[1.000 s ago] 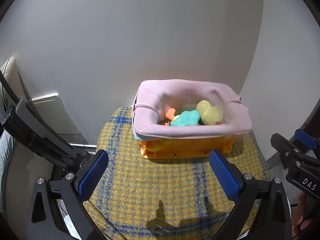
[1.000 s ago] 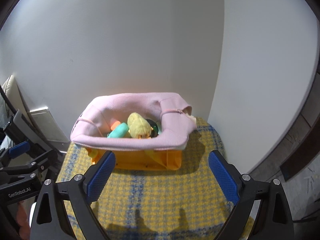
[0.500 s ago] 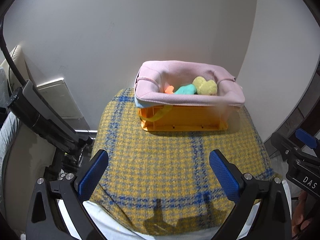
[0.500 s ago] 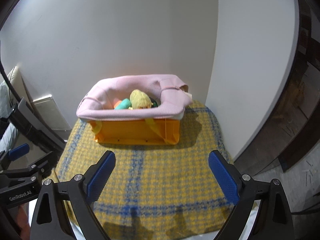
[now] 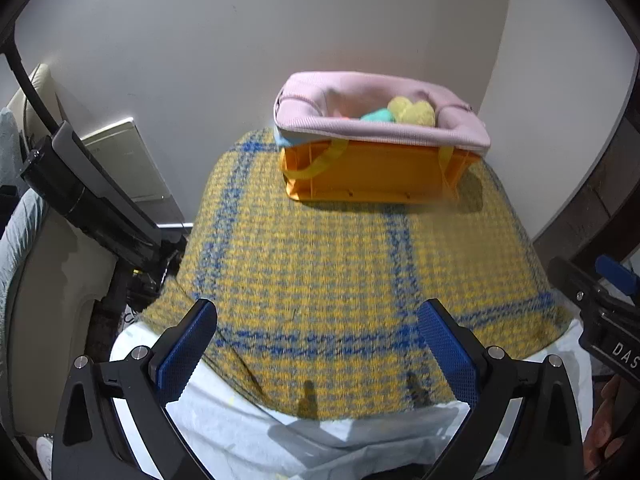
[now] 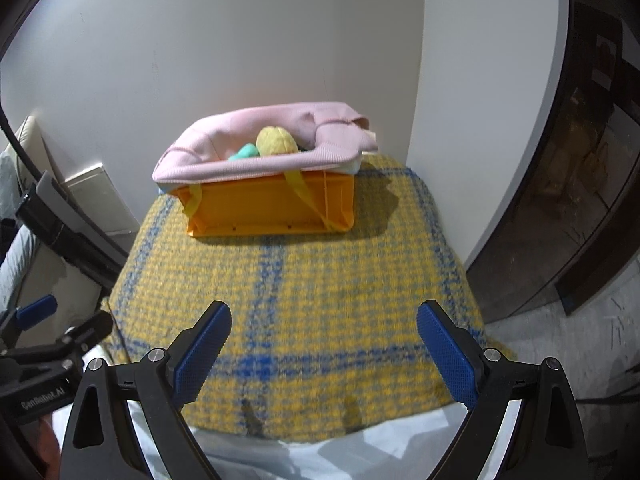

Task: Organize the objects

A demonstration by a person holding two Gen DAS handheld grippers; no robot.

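Observation:
An orange plastic crate [image 5: 376, 176] [image 6: 272, 208] lined with a pink cloth [image 5: 376, 128] [image 6: 248, 160] stands at the far end of a yellow and blue plaid blanket [image 5: 340, 272] [image 6: 320, 280]. Inside it lie a yellow plush toy [image 5: 412, 111] [image 6: 276, 141] and a teal toy [image 5: 378, 115] [image 6: 244, 152]. My left gripper [image 5: 320, 340] is open and empty, well back from the crate above the blanket's near edge. My right gripper [image 6: 324, 340] is open and empty too, equally far back.
White walls meet in a corner behind the crate. A white sheet [image 5: 248, 424] shows under the blanket's near edge. A black stand [image 5: 88, 200] and a beige seat [image 5: 48, 280] are at the left. Dark wood panelling [image 6: 592, 160] is at the right.
Both grippers have pulled back and away from the crate. The crate now looks smaller and farther, and the blanket's near edge and the white sheet have come into view.

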